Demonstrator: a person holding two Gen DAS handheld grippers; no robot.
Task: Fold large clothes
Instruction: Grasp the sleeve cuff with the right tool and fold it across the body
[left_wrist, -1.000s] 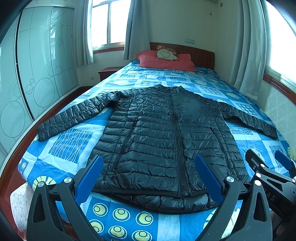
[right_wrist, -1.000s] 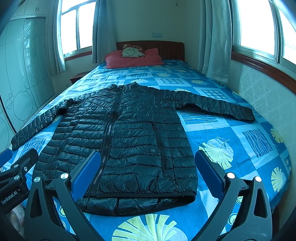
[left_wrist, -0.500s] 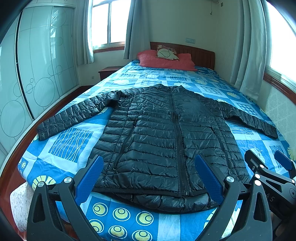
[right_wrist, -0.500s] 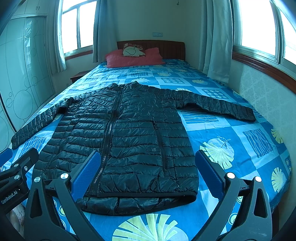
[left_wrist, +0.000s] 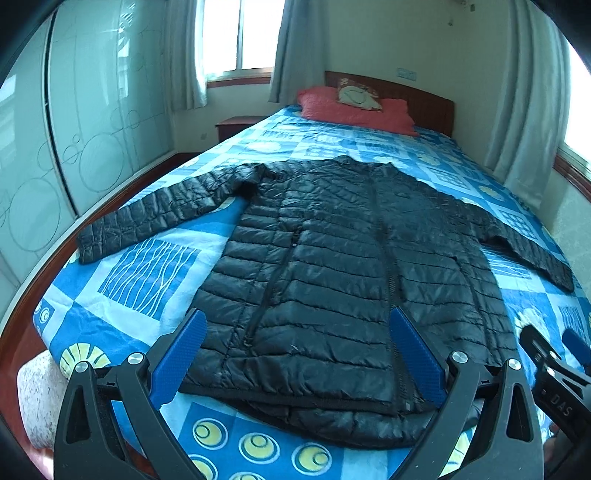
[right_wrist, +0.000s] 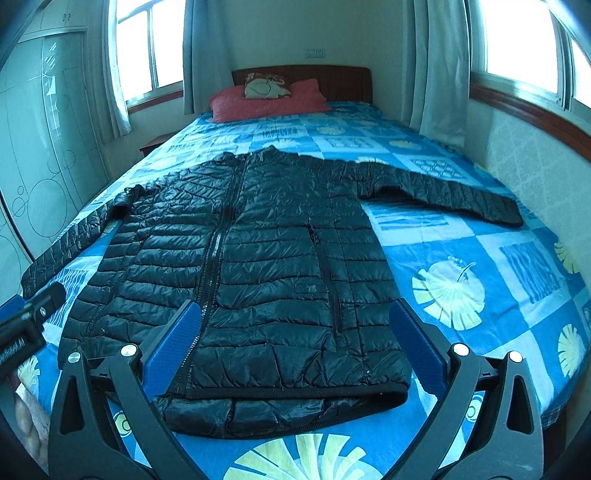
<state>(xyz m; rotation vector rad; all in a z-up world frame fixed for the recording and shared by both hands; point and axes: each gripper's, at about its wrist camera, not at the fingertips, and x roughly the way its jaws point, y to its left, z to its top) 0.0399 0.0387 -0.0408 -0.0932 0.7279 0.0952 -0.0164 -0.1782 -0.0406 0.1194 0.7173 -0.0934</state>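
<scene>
Left tongs and right tongs both hang spread and empty over the foot of the bed, their blue pads above the hem of the jacket without touching it. The black quilted jacket lies face up and zipped on the blue patterned bedspread, collar toward the red pillow and headboard, hem toward the viewer. Both sleeves are stretched out sideways: the left sleeve reaches toward the bed's edge by the wardrobe, the right sleeve toward the window wall. No fold is yet made, so the step in hand is judged to be the approach before the first fold. The next move probably calls for each pair of tongs to travel outward to a cuff, pinch the slippery padded fabric firmly, and carry the sleeve across the chest. The hem's underlayer shows slightly bunched and may need smoothing.
</scene>
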